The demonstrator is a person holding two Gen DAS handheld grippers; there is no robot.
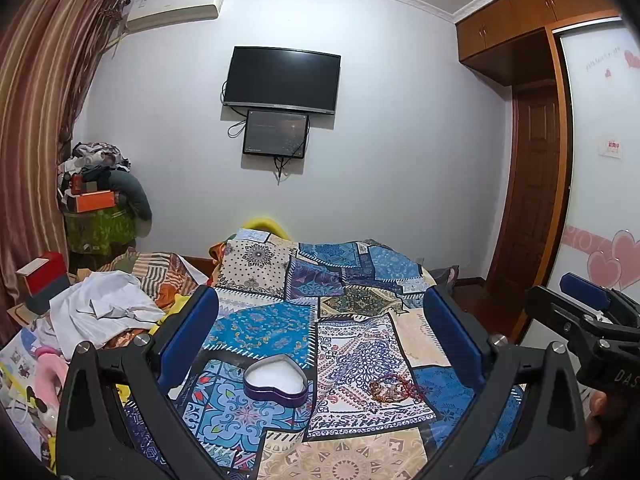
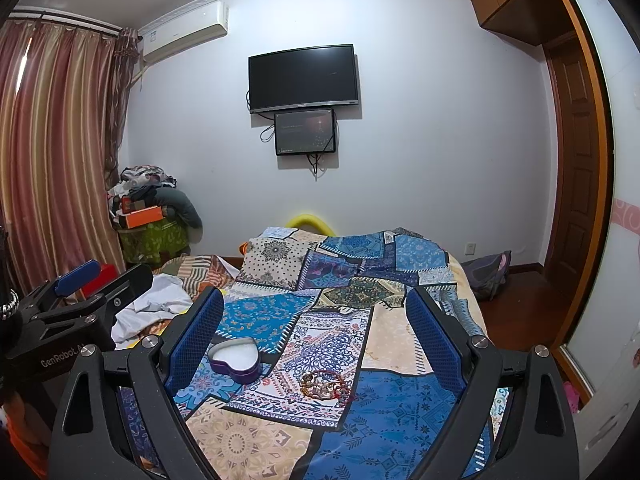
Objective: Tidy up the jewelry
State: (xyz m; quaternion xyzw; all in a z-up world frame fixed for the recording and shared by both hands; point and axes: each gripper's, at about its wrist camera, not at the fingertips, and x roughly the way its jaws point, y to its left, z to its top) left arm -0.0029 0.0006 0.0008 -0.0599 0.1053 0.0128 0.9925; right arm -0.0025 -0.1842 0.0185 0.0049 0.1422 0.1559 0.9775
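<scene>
A purple heart-shaped tin [image 1: 276, 380] with a white lining lies open on the patchwork bedspread [image 1: 276, 324]. A small heap of jewelry [image 1: 394, 389], gold pieces and red cord, lies to its right. My left gripper [image 1: 320, 320] is open and empty, held above and short of both. The right wrist view shows the tin [image 2: 236, 360] and the jewelry [image 2: 326, 386] too. My right gripper [image 2: 316, 322] is open and empty above the bed. Each gripper shows at the other view's edge: the right gripper in the left wrist view [image 1: 588, 308], the left gripper in the right wrist view [image 2: 80, 284].
White clothes [image 1: 104, 308] and a red box [image 1: 42, 280] lie left of the bedspread. A pile of clothes and boxes [image 1: 100, 200] stands in the far left corner. A wardrobe [image 1: 600, 160] and a door [image 1: 532, 200] are on the right. A TV [image 1: 282, 80] hangs on the far wall.
</scene>
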